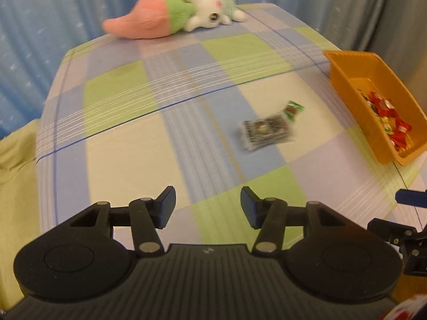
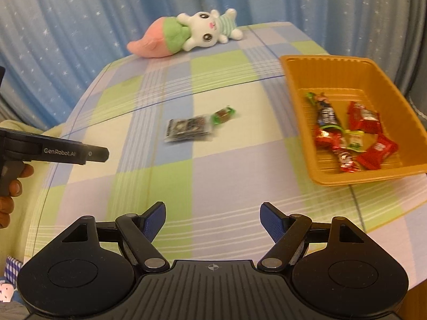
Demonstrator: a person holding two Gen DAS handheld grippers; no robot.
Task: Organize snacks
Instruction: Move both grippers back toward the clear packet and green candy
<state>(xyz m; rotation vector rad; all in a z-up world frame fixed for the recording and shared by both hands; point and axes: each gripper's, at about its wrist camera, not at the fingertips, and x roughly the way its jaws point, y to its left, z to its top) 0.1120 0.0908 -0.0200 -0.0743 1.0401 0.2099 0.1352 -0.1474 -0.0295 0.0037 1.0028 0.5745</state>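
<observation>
A dark flat snack packet [image 1: 265, 130] [image 2: 188, 129] and a small green-wrapped candy [image 1: 293, 110] [image 2: 223, 114] lie side by side on the checked tablecloth. An orange tray [image 1: 344, 80] [image 2: 296, 98] at the right holds several red and dark wrapped snacks [image 2: 347, 136]. My left gripper [image 1: 208, 206] is open and empty, above the cloth short of the packet. My right gripper [image 2: 212, 222] is open and empty, near the table's front, left of the tray. The left gripper's body also shows at the left of the right wrist view [image 2: 53, 152].
A pink, green and white plush toy [image 1: 173, 13] [image 2: 186, 33] lies at the far edge of the table. Blue star-patterned curtains hang behind. A pale yellow-green cloth [image 1: 16, 173] lies left of the table.
</observation>
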